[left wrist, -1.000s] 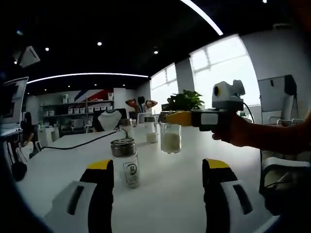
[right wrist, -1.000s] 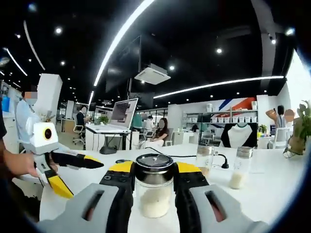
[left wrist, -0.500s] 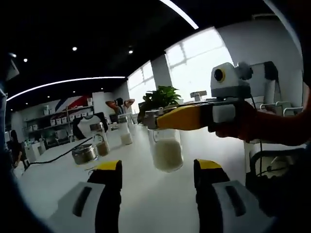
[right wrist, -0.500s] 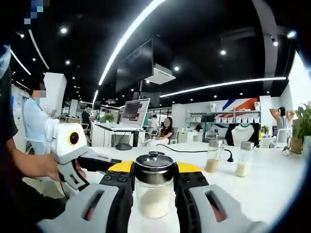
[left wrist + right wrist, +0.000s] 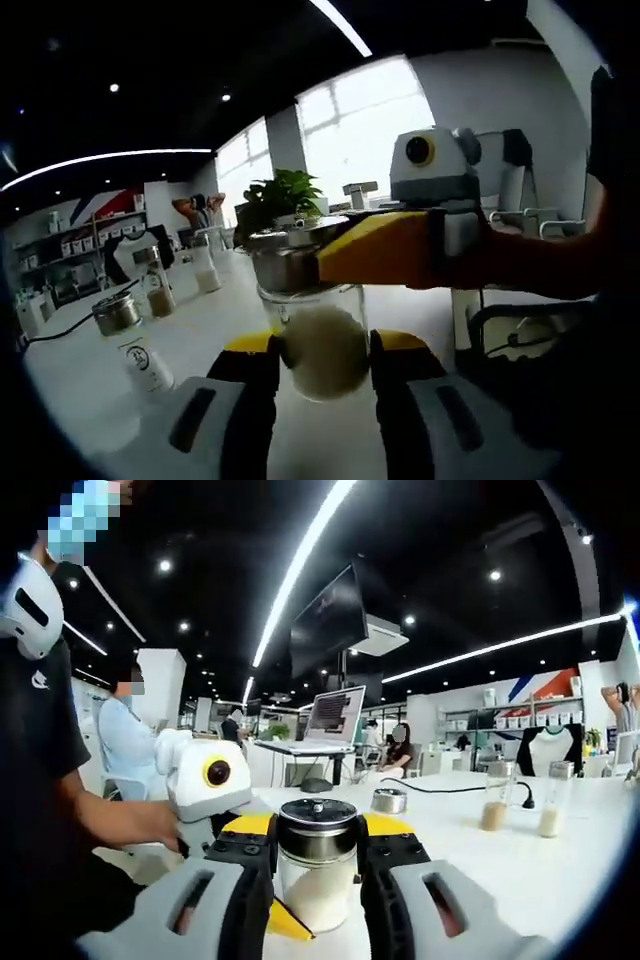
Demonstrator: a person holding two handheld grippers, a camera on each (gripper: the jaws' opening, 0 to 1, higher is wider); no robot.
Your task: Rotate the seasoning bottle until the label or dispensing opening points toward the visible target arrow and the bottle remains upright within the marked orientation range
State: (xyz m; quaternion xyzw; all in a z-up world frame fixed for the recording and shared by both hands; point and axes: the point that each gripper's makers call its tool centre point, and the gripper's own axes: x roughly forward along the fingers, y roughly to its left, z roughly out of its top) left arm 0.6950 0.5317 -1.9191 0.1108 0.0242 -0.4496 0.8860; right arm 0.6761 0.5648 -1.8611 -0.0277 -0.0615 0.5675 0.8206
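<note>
The seasoning bottle is a clear glass jar with white powder and a metal lid, held above the white table. My left gripper is shut on its glass body, one yellow-tipped jaw on each side. My right gripper comes in from the right and is shut on the lid and neck. In the right gripper view the same bottle stands upright between my right gripper jaws. The left gripper's yellow finger shows low beside the glass. No arrow mark is in sight.
A small labelled jar stands on the table to the left, with two more bottles behind it and a potted plant at the back. Two bottles, a low metal tin and a laptop sit farther off. A person's arm is at left.
My left gripper has moved in from the small labelled jar to the held bottle, and its jaws have narrowed onto the glass. The right gripper has kept its hold.
</note>
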